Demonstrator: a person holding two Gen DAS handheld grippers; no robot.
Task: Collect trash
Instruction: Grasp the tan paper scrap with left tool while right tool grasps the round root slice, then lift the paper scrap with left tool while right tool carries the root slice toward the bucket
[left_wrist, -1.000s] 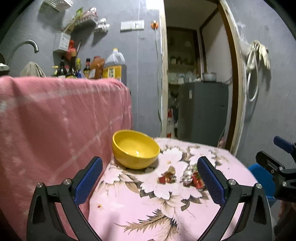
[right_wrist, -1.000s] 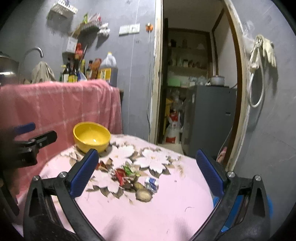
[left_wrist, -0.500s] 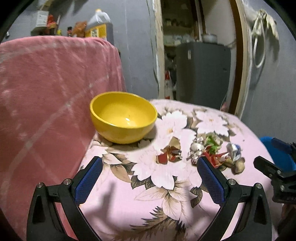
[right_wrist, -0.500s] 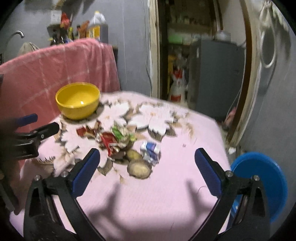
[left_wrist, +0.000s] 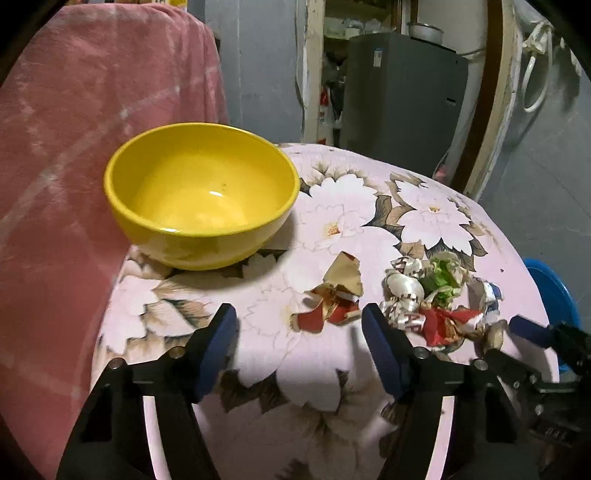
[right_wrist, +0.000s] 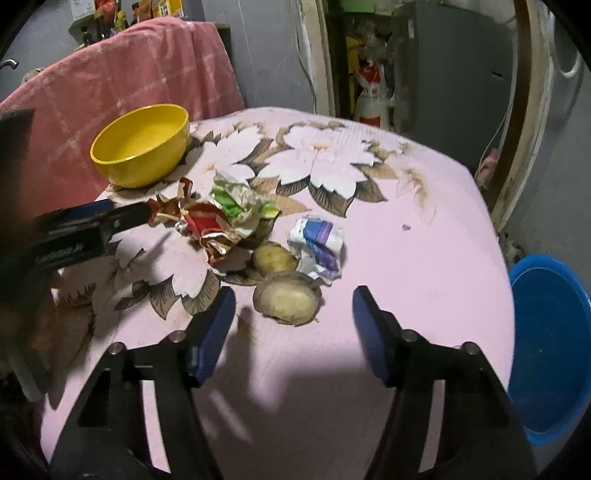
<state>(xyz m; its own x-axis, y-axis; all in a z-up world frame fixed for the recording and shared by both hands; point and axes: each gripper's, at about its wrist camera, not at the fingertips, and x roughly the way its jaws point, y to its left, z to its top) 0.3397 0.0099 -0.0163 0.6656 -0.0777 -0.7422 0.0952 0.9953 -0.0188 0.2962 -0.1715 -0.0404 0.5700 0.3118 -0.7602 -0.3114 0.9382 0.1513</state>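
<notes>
A yellow bowl (left_wrist: 201, 206) (right_wrist: 142, 146) stands on the pink flowered tablecloth (left_wrist: 343, 221) at the far left. Crumpled wrappers lie in a heap: a red and gold one (left_wrist: 332, 310) (right_wrist: 168, 208), a silver one (left_wrist: 402, 291), a green one (left_wrist: 441, 280) (right_wrist: 236, 199), a red one (right_wrist: 210, 225) and a blue and white one (right_wrist: 317, 243). Two brown peels (right_wrist: 286, 299) lie in front. My left gripper (left_wrist: 299, 347) is open, just short of the red and gold wrapper. My right gripper (right_wrist: 291, 325) is open, just short of the nearer peel.
A blue basin (right_wrist: 550, 339) (left_wrist: 550, 295) stands on the floor to the right of the table. A pink cloth (left_wrist: 92, 129) hangs over a counter to the left, behind the bowl. An open doorway with a grey cabinet (left_wrist: 399, 96) lies beyond the table.
Both grippers have moved forward and tilted down toward the trash heap. Their jaws have narrowed but remain open. The bowl and wrappers look larger and closer.
</notes>
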